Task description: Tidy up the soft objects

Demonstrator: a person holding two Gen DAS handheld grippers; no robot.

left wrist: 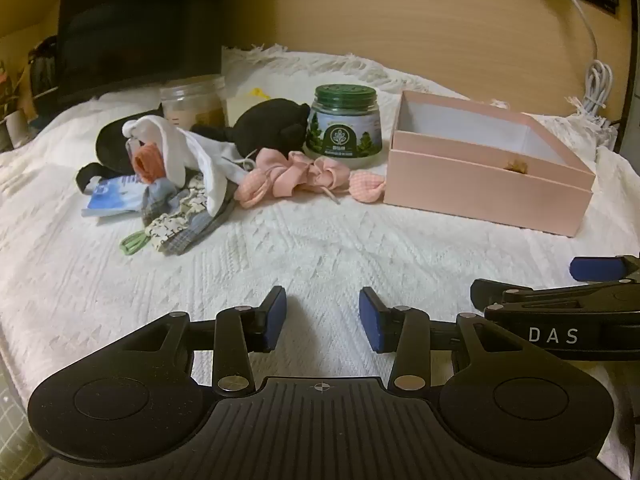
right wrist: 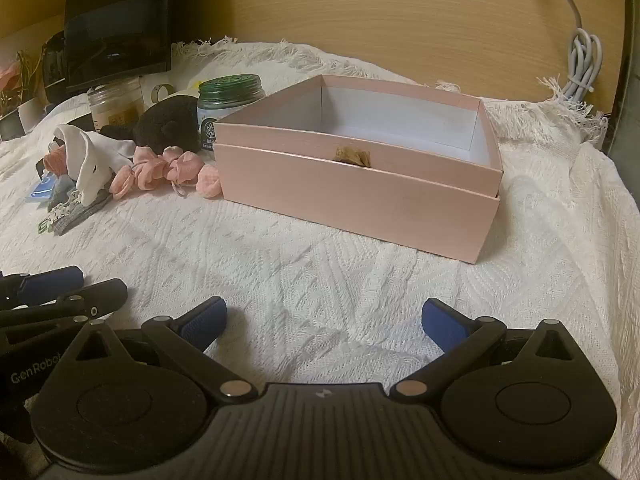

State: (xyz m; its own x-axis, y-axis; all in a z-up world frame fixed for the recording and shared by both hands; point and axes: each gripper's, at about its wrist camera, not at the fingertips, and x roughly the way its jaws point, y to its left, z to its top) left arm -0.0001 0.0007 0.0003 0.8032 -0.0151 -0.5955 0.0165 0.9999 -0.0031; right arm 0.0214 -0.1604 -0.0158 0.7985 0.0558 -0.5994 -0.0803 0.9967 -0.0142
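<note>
With nothing yet picked up, the left hand-held gripper (left wrist: 323, 318) hovers low over a white knitted cloth (left wrist: 300, 248), its blue pads parted and empty. Ahead and to its left lies the heap of soft things: a white sock (left wrist: 188, 156) draped over patterned grey fabric (left wrist: 188, 220), a black plush toy (left wrist: 272, 124) behind, and a pink scrunchie (left wrist: 288, 174) trailing rightward toward the pink box (left wrist: 488, 186). A small checked pink piece (left wrist: 366, 188) lies just beside the box's near left corner. A green-lidded jar (left wrist: 343, 126) stands behind the scrunchie, a pale jar (left wrist: 192, 106) farther left. The tips of the other tool show at the right edge.

From the right wrist, the right hand-held gripper (right wrist: 324, 322) is spread wide and holds nothing, facing the same box (right wrist: 360, 196), which stands open and looks nearly empty, a small tan scrap (right wrist: 353, 157) at its front rim. The soft pile (right wrist: 120, 168) sits to the box's left, well apart from this tool.

By the look of it, sorting is only starting: the approach to a first item. The next move calls for the left tool to reach forward, pinch one loose piece, probably the scrunchie nearest the box, and lift it clear of the jars without dragging its neighbours.
</note>
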